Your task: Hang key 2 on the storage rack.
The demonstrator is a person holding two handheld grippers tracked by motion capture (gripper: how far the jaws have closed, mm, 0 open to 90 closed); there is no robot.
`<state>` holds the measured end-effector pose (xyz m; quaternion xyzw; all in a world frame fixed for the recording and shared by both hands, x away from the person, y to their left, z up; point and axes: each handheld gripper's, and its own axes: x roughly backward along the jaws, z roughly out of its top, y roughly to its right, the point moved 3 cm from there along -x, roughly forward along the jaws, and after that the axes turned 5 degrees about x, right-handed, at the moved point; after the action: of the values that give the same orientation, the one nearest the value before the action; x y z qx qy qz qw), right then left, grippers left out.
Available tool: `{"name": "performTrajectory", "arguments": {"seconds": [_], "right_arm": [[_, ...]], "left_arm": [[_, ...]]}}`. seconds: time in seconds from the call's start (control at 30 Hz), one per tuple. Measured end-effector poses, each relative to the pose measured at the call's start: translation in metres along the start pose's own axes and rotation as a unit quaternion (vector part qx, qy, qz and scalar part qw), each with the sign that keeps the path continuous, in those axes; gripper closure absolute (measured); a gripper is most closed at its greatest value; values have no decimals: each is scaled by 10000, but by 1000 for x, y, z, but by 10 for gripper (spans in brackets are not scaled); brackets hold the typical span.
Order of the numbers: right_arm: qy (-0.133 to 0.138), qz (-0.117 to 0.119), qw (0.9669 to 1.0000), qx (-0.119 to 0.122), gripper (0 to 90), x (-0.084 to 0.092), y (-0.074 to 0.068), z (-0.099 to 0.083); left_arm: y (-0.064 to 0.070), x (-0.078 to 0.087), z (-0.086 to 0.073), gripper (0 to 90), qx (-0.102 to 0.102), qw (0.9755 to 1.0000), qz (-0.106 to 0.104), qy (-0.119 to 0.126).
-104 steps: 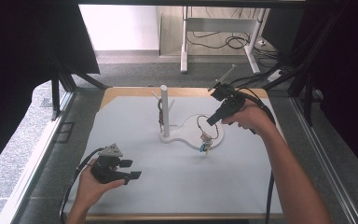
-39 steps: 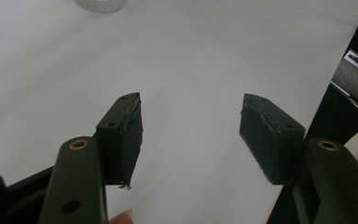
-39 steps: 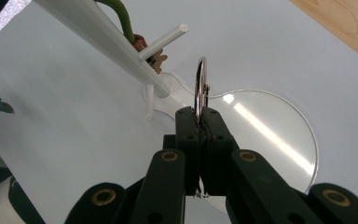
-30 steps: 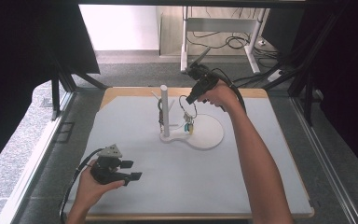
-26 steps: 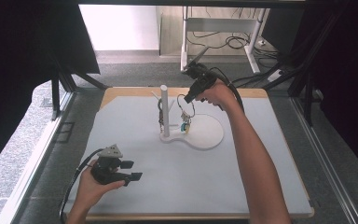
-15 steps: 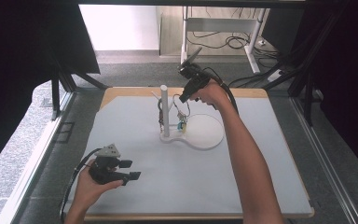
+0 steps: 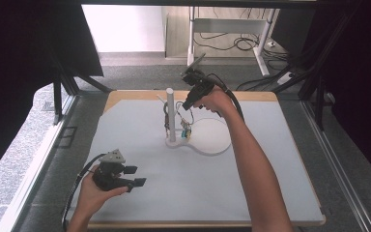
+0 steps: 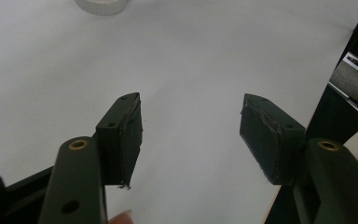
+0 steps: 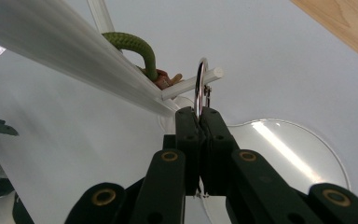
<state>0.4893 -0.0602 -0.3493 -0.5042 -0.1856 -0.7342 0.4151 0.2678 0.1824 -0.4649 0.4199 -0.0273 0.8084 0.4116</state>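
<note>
A white stand with an upright post [image 7: 170,116] and a round base disc [image 7: 212,140] sits at the back middle of the mat. My right gripper [image 7: 185,106] is beside the post, shut on a metal key ring [image 9: 199,79]. The ring crosses a thin white peg [image 9: 182,88] near the peg's tip. Small trinkets [image 7: 186,129] dangle below the ring. A green cord loop [image 9: 137,46] hangs on the stand behind the post [image 9: 74,51]. At the front left, my left gripper [image 7: 135,176] rests low over the mat, jaws open and empty [image 8: 191,126].
The white mat [image 7: 183,198] lies on a wooden board [image 7: 251,95] set in a black frame. Dark rails [image 7: 58,101] run along both sides. Desk legs and floor cables [image 7: 241,43] lie beyond the far edge.
My right gripper has carried the ring and its trinkets leftward from over the base disc to the post. The left hand has stayed put.
</note>
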Motion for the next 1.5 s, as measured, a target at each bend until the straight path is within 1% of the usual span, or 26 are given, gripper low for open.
{"name": "performTrajectory", "arguments": {"seconds": [0.13, 0.27, 0.43, 0.57, 0.7, 0.73, 0.93, 1.0, 1.03, 1.07, 1.1, 1.17, 1.3, 1.33, 1.4, 1.5], "right_arm": [[-56, 38, 10000, 14, 872, -6, -2, -1], [14, 153, 9999, 9, 872, -9, -3, -2], [-12, 208, 9998, -8, 871, -16, -3, -5], [-5, 307, 9995, -51, 870, -21, -4, -7], [3, 348, 9994, -55, 868, -26, -4, -9], [23, 370, 9993, -94, 868, -27, -5, -9], [-20, 391, 9992, -48, 857, -34, -6, -11], [-25, 444, 9990, -80, 847, -35, -8, -10], [-47, 440, 9990, -48, 841, -35, -9, -11], [-39, 446, 9990, -71, 831, -36, -10, -11], [-32, 426, 9991, -26, 829, -35, -9, -11], [39, 441, 9990, -71, 823, -32, -10, -12], [117, 455, 9989, -37, 793, -26, -7, -19], [129, 466, 9988, -66, 781, -24, -7, -21], [207, 504, 9985, -33, 760, -18, -6, -27], [369, 524, 9979, 92, 707, -8, -5, -37]], "left_arm": [[0, 0, 0, 395, -7, 10000, 3, -15], [0, -1, 0, 394, -20, 10000, 0, -32], [0, -1, 0, 394, 2, 10000, 7, -12], [0, -2, 0, 394, -1, 10000, 20, -36], [0, -2, 0, 394, -8, 10000, 14, -43], [0, -1, 0, 394, -11, 10000, 18, -44], [0, -1, 0, 393, -20, 10000, 29, -51], [-1, -1, 0, 393, -27, 10000, 32, -54], [-1, 0, 0, 393, -17, 10000, 36, -44], [-1, 0, 0, 393, -26, 10000, 38, -49], [-1, 0, 0, 393, -30, 10000, 33, -53], [-1, 0, 0, 392, -32, 10000, 44, -63], [-1, 0, -2, 391, -21, 9999, 84, -74], [-1, 0, -2, 391, -15, 9999, 93, -77], [0, 0, -2, 391, -7, 9999, 104, -68], [-1, 0, -2, 390, -31, 9998, 158, -85]]}}
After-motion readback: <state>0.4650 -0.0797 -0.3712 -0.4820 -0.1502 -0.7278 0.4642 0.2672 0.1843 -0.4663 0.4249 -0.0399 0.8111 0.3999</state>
